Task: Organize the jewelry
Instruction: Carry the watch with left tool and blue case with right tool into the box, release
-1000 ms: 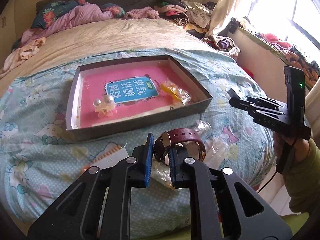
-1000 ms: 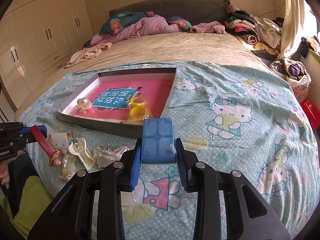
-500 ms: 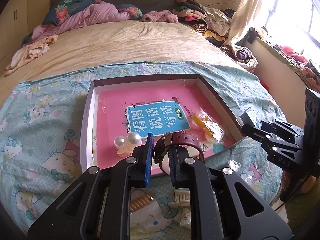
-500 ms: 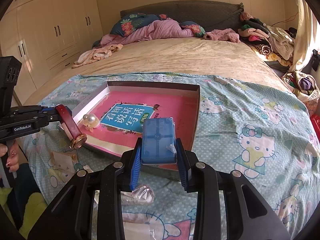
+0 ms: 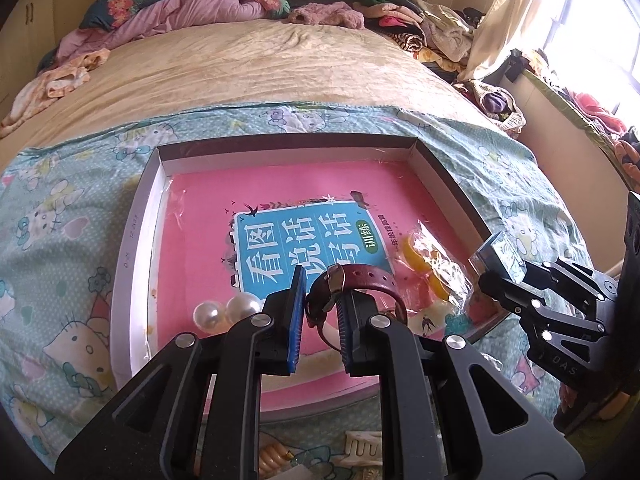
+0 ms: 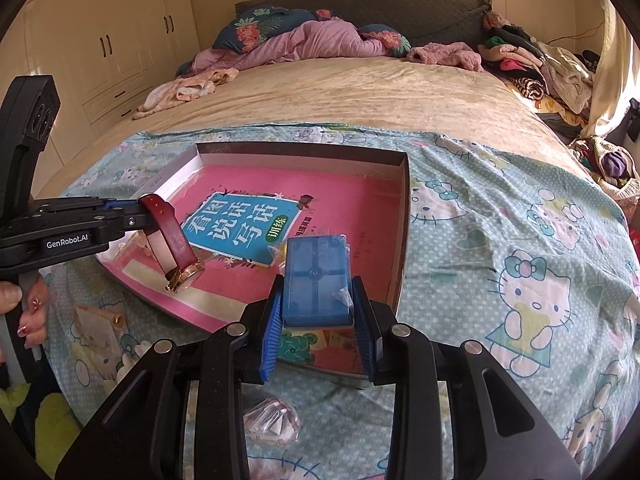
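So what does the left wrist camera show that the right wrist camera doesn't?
Only the left wrist view shows the two pearls and the bagged yellow piece in the tray, plus a comb below it.

Only the right wrist view shows the wardrobe, a hand on the left tongs, and a clear packet on the blanket.

Both show the tray, the watch and the blue box in the right tongs.

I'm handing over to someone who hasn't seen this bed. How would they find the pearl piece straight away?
Find the shallow grey box with the pink floor on the cartoon-cat sheet. The pearl piece lies near its front-left corner, just left of the left tool holding the watch. It is the only white thing there: two round glossy beads, unlike the yellow packet on the right.
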`<state>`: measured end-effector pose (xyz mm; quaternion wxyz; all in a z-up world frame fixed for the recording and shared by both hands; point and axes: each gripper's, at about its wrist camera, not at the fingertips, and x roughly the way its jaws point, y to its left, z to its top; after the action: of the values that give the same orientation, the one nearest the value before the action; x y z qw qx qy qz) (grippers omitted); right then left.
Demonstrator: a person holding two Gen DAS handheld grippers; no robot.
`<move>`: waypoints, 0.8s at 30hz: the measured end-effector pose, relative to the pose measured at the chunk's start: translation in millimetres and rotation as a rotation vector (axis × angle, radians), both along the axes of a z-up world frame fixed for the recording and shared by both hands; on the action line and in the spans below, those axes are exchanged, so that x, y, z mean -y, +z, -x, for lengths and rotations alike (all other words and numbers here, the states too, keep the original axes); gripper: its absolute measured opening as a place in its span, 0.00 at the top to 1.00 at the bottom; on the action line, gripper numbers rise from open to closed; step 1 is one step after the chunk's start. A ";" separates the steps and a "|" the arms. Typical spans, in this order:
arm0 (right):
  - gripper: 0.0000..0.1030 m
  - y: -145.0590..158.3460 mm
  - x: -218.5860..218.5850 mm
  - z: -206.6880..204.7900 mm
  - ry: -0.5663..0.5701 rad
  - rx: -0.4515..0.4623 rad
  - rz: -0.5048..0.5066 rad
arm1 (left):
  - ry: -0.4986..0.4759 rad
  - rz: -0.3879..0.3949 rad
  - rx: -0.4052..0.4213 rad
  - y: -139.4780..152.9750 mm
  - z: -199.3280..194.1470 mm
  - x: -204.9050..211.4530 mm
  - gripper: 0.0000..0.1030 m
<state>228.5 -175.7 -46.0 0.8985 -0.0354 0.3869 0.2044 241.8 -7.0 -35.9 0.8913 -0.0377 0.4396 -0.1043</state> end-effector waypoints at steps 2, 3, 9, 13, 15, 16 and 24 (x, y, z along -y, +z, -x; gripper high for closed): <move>0.70 -3.3 -0.1 -2.4 -0.008 -0.006 0.009 | 0.000 -0.004 -0.006 -3.1 -1.1 0.5 0.92; 0.70 -4.9 0.0 -3.4 -0.011 -0.010 0.010 | -0.002 -0.004 -0.008 -4.3 -1.3 0.9 0.90; 0.70 -9.1 0.5 -5.9 -0.018 -0.022 0.014 | -0.003 -0.004 -0.007 -4.2 -0.9 0.5 0.59; 0.68 -10.2 -0.5 -5.7 -0.020 -0.028 0.012 | -0.009 -0.011 -0.007 -3.9 2.8 1.0 0.56; 0.59 -8.9 0.3 -4.6 -0.023 -0.024 0.006 | -0.006 -0.012 -0.003 -2.9 5.0 0.8 0.52; 0.55 -7.8 0.8 -3.7 -0.024 -0.021 0.002 | -0.003 -0.011 -0.002 -1.8 6.4 0.1 0.44; 0.27 11.6 10.1 12.9 -0.044 0.030 -0.029 | 0.015 -0.009 0.048 18.6 22.5 -6.5 0.21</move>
<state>215.6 -185.8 -34.5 0.9089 -0.0170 0.3711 0.1895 219.4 -0.6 -17.3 0.9026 -0.0344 0.4182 -0.0963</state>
